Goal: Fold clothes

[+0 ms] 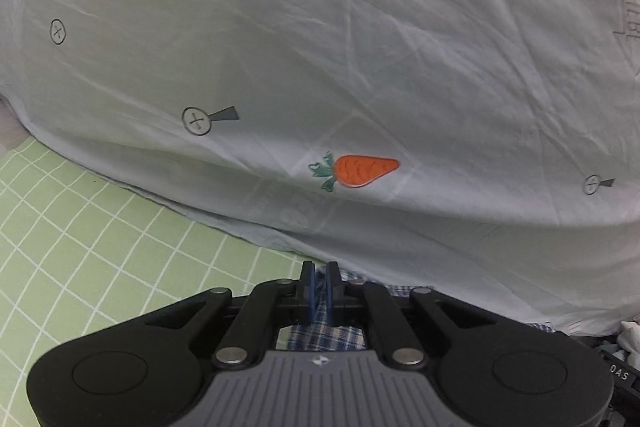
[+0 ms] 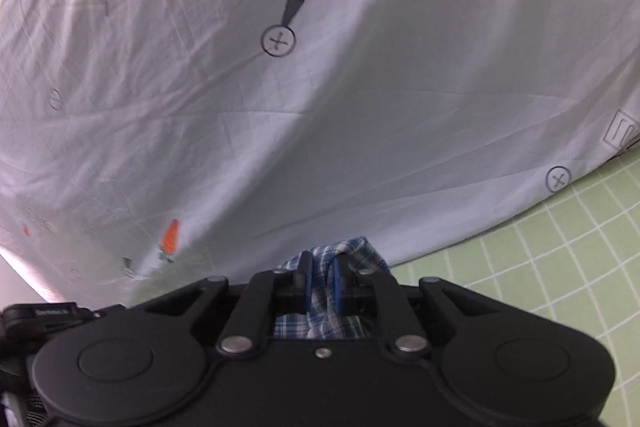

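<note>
Fingers first: the left gripper (image 1: pixel 320 283) has its two blue pads pinched almost together, and blue-and-white plaid cloth (image 1: pixel 320 339) shows between and under them, so it is clamped on that fabric. It tilts down toward the surface, its black body filling the bottom of the left wrist view. Over to the right gripper (image 2: pixel 323 277): its pads stand a little wider, and a thicker bunch of the same plaid cloth (image 2: pixel 348 255) is packed between them and spills out past the tips, so that one grips the plaid too, also angled downward.

Moving outward, the plaid garment sits at the near edge of the scene, right under both tools, with only small patches showing in each view. Just beyond the tips lies a large pale printed sheet (image 1: pixel 360 47), wrinkled, spread wide and filling most of both pictures. Its near hem runs diagonally in the left view, and to the left of it the green gridded mat (image 1: pixel 80 247) lies bare. In the right view the sheet's edge slants down toward the gripper, leaving bare green mat (image 2: pixel 540 267) on the right side.

Count: two grippers, one plaid garment, one sheet, one mat. On the sheet, one orange carrot print (image 1: pixel 366 171) sits ahead of the left fingertips.
</note>
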